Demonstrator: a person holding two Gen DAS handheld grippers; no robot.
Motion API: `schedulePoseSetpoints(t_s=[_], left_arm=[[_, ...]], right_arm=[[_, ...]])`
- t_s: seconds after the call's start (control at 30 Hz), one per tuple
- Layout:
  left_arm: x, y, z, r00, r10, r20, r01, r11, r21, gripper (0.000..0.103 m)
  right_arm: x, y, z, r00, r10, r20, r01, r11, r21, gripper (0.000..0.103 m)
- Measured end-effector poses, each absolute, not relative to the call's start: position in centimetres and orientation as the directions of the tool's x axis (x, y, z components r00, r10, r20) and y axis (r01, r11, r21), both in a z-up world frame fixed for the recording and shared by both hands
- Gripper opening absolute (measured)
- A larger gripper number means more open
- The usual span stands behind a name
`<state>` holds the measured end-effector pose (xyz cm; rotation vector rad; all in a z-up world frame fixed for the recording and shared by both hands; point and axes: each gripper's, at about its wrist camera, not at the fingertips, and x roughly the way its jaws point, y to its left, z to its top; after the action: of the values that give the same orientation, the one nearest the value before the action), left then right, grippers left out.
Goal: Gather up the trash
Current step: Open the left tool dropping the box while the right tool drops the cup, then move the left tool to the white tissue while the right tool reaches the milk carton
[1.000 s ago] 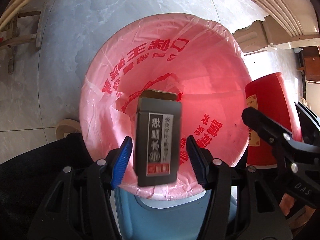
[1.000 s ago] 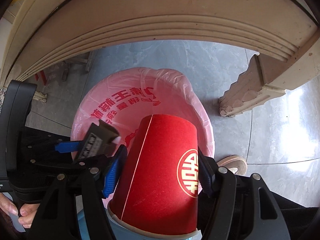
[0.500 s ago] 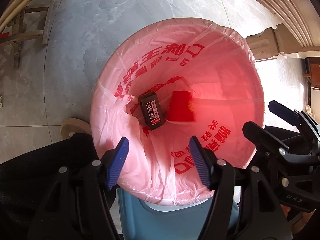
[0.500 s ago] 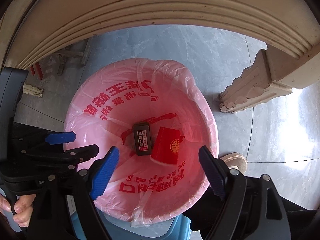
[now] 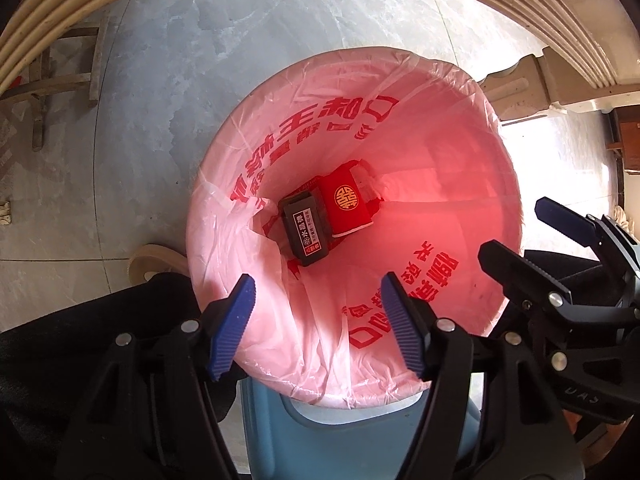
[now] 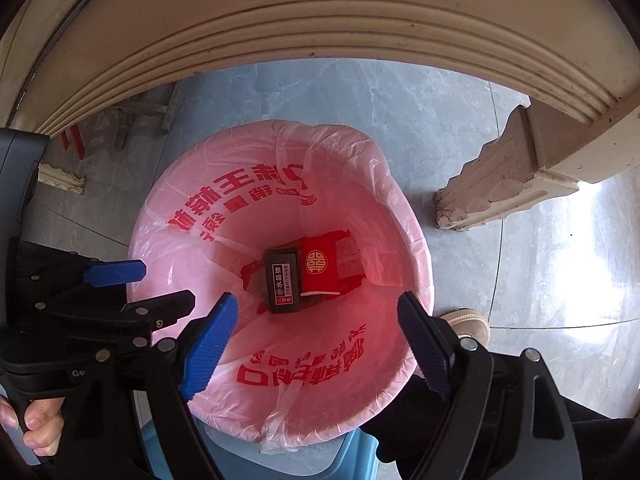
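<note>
A bin lined with a pink printed bag [image 5: 440,184] [image 6: 224,152] stands on a blue stool [image 5: 360,440] on the floor. At the bottom of the bag lie a black box with a label [image 5: 306,232] [image 6: 282,284] and a red paper cup [image 5: 346,204] [image 6: 318,266] on its side, touching each other. My left gripper [image 5: 316,284] [image 6: 168,284] hangs above the bin's near rim, open, with nothing between its blue pads. My right gripper [image 6: 316,299] [image 5: 514,226] hovers beside it over the bin, open and empty too.
A beige moulded table edge [image 6: 320,20] arches above, and its carved foot [image 6: 492,184] stands right of the bin. A shoe [image 6: 468,320] [image 5: 156,260] sits by the bin on each side. Wooden furniture legs [image 5: 60,60] stand at far left. A hand [image 6: 36,428] holds the left gripper.
The black box left my left gripper and the red cup left my right gripper; both fell to the bottom of the bag. Both jaws opened wider.
</note>
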<state>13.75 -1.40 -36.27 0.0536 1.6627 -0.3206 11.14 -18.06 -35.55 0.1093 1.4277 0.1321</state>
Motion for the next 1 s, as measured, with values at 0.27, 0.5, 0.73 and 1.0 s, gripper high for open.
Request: schedulePoseSetpoints(t_s=[0.27,0.5,0.73,1.0], left_arm=[[12.7,-1.7,-33.6,-0.043,-0.113,-0.993,0.273,0.954,-0.12,0.069],[10.4,0.1,-24.8,0.074,-0.126,-0.989,0.353,0.931,-0.093,0.07],[12.1,3.5,-9.2,0.302,-0.136,-0.944,0.391,0.92,-0.008,0.079],[14.2,4.2,5.5,0.456,-0.199,-0.867,0.455,0.89,0.035,0.084]], right_arm=[[10.2,-18.8,-33.1,0.172,0.18,-0.968,-0.001,0.983,0.183,0.08],[8.2,-20.9,-24.8,0.307,0.226,-0.925,0.011,0.971,0.24,0.085],[7.9,-23.8,-12.4,0.5,0.207,-0.841,-0.023,0.974,0.226,0.092],[10.0,-26.5,0.8,0.599,0.367,-0.712,-0.122,0.92,0.372,0.096]])
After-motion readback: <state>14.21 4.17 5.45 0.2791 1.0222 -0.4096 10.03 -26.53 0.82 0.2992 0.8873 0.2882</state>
